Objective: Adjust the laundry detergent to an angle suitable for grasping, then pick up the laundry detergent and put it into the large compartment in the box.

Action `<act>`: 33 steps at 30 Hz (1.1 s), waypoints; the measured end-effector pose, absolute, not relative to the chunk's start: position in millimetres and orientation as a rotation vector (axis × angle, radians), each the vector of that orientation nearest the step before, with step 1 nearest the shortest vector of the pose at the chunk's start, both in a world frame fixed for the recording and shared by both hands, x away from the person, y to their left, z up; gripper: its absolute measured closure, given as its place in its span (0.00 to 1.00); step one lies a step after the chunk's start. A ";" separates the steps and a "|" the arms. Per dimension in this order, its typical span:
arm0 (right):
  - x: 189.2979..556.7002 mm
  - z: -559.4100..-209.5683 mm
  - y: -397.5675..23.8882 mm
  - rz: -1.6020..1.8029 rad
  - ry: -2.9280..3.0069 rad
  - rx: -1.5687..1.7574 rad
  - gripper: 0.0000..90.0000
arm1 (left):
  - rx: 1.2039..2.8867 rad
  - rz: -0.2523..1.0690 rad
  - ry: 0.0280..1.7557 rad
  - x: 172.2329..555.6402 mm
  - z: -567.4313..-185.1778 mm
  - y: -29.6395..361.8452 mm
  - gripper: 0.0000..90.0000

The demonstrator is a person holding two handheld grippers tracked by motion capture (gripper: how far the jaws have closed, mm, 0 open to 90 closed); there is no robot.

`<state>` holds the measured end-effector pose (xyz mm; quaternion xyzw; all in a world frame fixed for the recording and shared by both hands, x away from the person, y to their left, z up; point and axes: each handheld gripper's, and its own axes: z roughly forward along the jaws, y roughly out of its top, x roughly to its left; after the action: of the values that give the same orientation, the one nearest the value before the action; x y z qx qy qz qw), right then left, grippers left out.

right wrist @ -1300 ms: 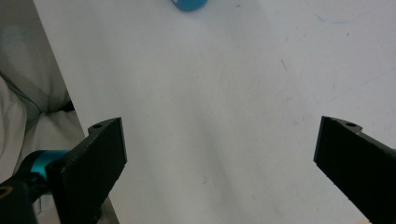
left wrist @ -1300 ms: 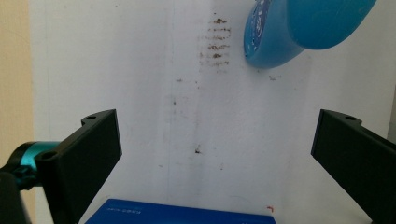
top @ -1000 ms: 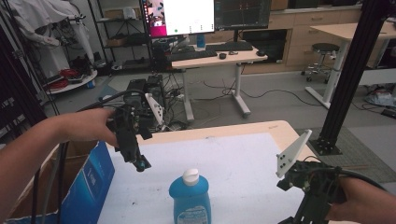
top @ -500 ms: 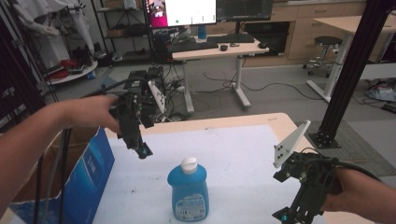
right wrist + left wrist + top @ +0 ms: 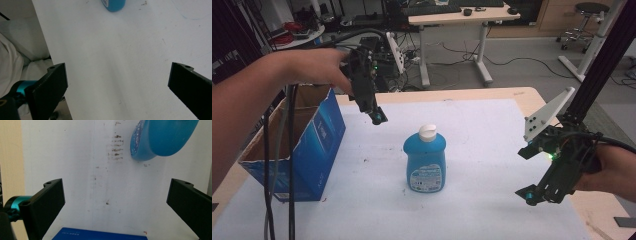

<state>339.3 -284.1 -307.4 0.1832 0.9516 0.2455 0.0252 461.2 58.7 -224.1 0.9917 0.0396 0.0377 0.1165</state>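
Blue soap bottle sat alone mid-tabletop, both claws wide open and holding nothing

From the high view, the blue bottle stood upright with its white cap on, about the middle of the white tabletop; the left claw hung in the air up and to its left, next to an open blue cardboard box, and the right claw was well apart near the right edge. The left claw view added what you couldn't see from above: jaws spread wide, bare stained tabletop between them, the bottle's rounded body at the top, the box edge at the bottom. The right claw view had jaws just as wide, just the bottle's base way up top, plus white cloth past the tabletop's edge.
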 end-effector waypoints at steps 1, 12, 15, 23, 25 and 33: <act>338.7 -306.9 -284.6 0.760 2.941 0.571 0.02 | 2.903 0.113 0.116 460.6 -223.6 58.7 0.02; 334.9 -306.7 -288.9 0.775 2.924 0.591 0.02 | 2.904 0.079 0.092 449.8 -219.1 52.7 0.02; 336.8 -308.3 -288.4 0.774 2.927 0.592 0.02 | 2.914 0.059 0.078 444.6 -217.7 48.5 0.02; 341.8 -311.6 -288.6 0.787 2.932 0.576 0.02 | 2.906 0.049 0.048 430.8 -214.4 32.4 0.02; 342.1 -311.9 -288.6 0.784 2.932 0.578 0.02 | 2.902 0.028 0.026 426.9 -214.0 27.5 0.02; 342.1 -314.1 -287.3 0.795 2.935 0.566 0.02 | 2.912 0.009 0.011 417.0 -220.5 8.3 0.02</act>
<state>342.1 -287.3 -314.1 0.1831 0.9486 0.2570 0.0245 417.0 8.3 -220.5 0.9934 0.0039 0.0032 0.1144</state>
